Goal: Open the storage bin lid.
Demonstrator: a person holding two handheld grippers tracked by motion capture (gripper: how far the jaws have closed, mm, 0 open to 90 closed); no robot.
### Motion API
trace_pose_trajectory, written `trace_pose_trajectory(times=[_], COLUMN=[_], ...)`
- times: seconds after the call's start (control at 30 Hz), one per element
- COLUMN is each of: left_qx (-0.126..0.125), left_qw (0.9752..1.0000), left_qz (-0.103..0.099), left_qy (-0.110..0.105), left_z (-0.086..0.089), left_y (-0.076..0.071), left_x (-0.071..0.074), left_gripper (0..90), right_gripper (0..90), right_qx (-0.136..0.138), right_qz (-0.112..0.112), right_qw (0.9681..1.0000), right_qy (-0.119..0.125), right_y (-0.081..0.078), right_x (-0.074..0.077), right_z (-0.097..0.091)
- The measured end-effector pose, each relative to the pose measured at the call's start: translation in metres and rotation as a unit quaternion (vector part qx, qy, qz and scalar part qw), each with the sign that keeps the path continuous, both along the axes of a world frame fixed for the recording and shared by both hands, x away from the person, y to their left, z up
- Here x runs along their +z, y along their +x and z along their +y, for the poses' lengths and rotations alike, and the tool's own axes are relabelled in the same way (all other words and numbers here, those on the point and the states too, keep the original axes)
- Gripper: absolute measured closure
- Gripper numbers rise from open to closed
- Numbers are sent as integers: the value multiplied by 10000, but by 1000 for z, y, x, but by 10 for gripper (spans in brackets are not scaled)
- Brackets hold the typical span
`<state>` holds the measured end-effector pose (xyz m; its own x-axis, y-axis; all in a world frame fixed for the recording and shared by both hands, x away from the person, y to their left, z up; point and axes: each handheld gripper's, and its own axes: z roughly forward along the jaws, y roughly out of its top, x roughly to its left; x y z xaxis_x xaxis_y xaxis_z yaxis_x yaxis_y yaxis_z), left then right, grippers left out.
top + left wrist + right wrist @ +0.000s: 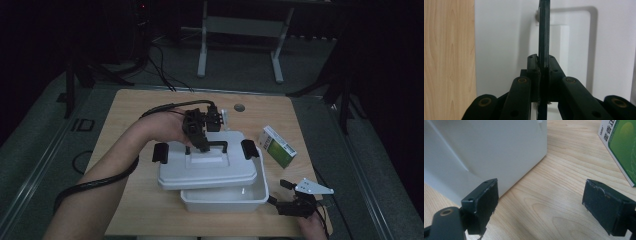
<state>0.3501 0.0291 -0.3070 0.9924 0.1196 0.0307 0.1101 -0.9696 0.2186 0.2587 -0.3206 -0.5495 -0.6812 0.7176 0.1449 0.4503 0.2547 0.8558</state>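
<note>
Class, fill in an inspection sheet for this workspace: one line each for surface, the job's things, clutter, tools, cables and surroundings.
Surface: light wooden table, with a round hole near its far edge.
Job's things: white lid with black handle and side clasps, lifted and offset over the open white box; nothing seen inside.
Clutter: green and white carton lying to the right of the box.
Tools: left tool shut on the handle; right tool open, near the box's right corner, holding nothing.
Cables: black cable trailing along the left forearm.
Surroundings: dark room, grey frame legs beyond the table.
</note>
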Motion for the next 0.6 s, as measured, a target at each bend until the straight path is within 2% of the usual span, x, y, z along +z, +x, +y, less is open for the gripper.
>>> trace_pose_trajectory(times=[0.23, 0.27, 0.3, 0.6], left_qx=[216, 292, 292, 570], left_qw=[9997, 9995, 9995, 9982], left_qz=[-37, -29, -29, -56], left_qy=[-102, -114, -114, -179], left_z=[27, 36, 36, 72], left_y=[-1, -2, -2, -6], left_x=[0, 1, 1, -2], left_gripper=[843, 843, 843, 842], right_gripper=[132, 132, 132, 133], right_qx=[-5, -8, -8, -12], right_qz=[-15, -11, -11, 10], right_qw=[10000, 10000, 10000, 10000], right_qy=[-26, -32, -32, -42], right_y=[0, 0, 0, 0], right_x=[0, 0, 0, 0], right_z=[1, 1, 1, 2])
